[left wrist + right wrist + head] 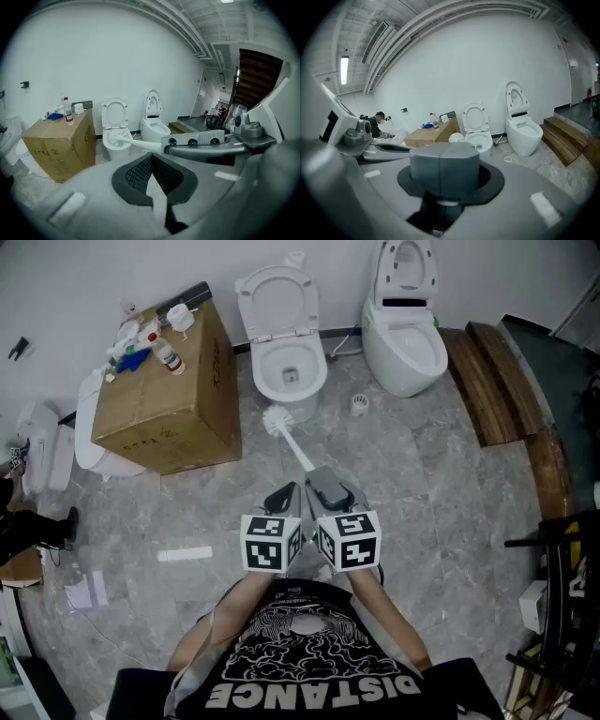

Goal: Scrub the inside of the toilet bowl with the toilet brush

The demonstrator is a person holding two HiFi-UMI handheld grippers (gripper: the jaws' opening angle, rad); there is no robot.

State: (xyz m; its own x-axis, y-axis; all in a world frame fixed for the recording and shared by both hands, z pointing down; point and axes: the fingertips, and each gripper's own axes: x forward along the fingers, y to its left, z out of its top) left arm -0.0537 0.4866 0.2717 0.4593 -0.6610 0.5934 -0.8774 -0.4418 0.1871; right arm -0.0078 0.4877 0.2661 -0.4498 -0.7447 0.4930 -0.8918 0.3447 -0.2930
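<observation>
Right gripper view shows the right gripper [444,164] with its two grey jaws pressed together into one block at the centre of the frame. They pinch the handle of the toilet brush [456,137], of which only a thin white sliver shows under the block. The round white head peeps over the jaws' upper edge, its lower part hidden by them. Left gripper view has the left gripper [151,157] closed as well: its dark ribbed pads meet at their far tips with nothing between them. The head view hides both hands under the marker cubes at lower centre. Bare forearms run from the cubes down to the black printed shirt at the bottom edge. There the left gripper [284,491] and the right gripper [326,479] sit side by side, close together, both pointing toward the top of the frame. From the right jaws the toilet brush [278,420] slants up and to the left. Its bristle head lies just below the front edge of the toilet bowl [261,371], outside the rim; how high it hangs cannot be told. In the left gripper view the toilet brush [140,144] reaches leftward across the toilet bowl [107,136]. A cardboard box [178,381] stands left of the bowl, a second toilet [403,343] to the right, on the marble floor [422,484].
</observation>
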